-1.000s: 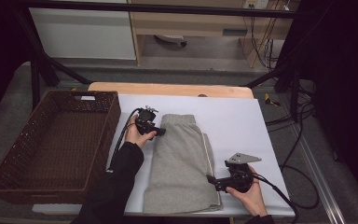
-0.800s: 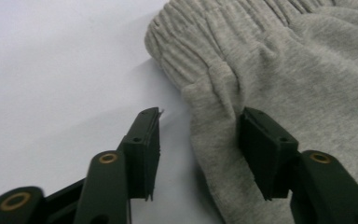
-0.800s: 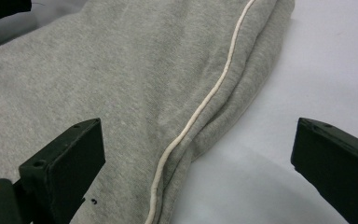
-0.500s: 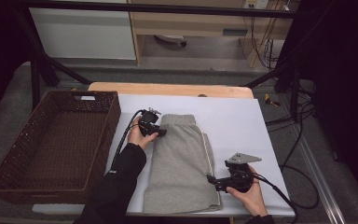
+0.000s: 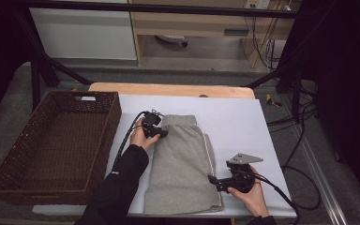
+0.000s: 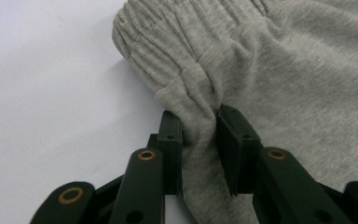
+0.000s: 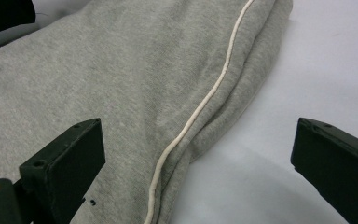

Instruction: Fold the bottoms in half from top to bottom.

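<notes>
At the left of the high view stands a dark wicker basket (image 5: 51,150), set against the white table (image 5: 243,122) and not touched by either hand. Just right of it, the left gripper (image 5: 155,132) sits at the upper left corner of the grey sweat shorts (image 5: 183,164), which lie folded flat down the middle of the table. In the left gripper view its jaws have just been closing and now pinch a gathered ridge of the elastic waistband (image 6: 168,56) between them. Further right and lower, the right gripper (image 5: 215,182) rests at the shorts' right edge with its jaws wide apart, straddling the hem beside the white piping (image 7: 200,112) and clamped on nothing.

The shorts look light, soft and limp, so they will likely sag and unfold wherever unsupported; they should not slip or break. The thick waistband seems the firmest hold, and a second pinch through all layers at the right folded edge would probably keep the fold together.
</notes>
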Tool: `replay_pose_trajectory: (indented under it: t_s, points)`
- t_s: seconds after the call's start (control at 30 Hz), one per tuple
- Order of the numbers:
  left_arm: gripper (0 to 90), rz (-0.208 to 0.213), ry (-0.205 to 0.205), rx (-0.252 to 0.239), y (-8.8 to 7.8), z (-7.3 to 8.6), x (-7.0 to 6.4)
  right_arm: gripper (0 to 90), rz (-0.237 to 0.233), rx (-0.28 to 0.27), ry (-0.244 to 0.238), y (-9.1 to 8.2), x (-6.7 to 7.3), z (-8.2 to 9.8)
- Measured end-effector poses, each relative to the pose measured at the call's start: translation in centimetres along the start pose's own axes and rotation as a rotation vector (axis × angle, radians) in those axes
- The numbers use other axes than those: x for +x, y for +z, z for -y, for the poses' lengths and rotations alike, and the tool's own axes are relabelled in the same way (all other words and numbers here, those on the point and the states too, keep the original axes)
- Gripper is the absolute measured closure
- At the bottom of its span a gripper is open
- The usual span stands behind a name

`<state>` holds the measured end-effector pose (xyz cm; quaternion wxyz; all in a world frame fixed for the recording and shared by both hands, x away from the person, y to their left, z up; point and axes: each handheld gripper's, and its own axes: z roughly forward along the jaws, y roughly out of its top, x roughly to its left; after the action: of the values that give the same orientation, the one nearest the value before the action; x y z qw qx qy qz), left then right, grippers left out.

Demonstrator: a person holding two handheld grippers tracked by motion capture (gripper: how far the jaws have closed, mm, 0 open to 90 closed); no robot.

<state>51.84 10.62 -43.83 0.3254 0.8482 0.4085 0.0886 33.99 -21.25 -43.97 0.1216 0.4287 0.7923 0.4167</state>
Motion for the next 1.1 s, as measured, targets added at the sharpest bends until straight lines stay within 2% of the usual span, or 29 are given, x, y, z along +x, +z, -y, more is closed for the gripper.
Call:
replay_pose_trajectory:
  t_s: [0.3,0.6,0.9,1.1]
  points:
    - [74.1,0.006,-0.017,-0.004,0.1,0.0,0.0,3.3,-0.002,-0.006,0.006,0.0,-0.1,-0.1]
    - [74.2,0.01,-0.011,-0.012,0.0,0.2,0.1,3.1,-0.001,-0.005,0.007,0.1,-0.3,-0.4]
    - [74.3,0.011,-0.003,-0.015,0.1,0.2,0.1,2.9,0.006,-0.027,0.0,0.3,-0.8,-1.8]
    - [74.3,0.011,-0.001,-0.016,0.1,0.2,0.1,3.0,0.008,-0.042,0.006,0.6,-1.1,-3.3]
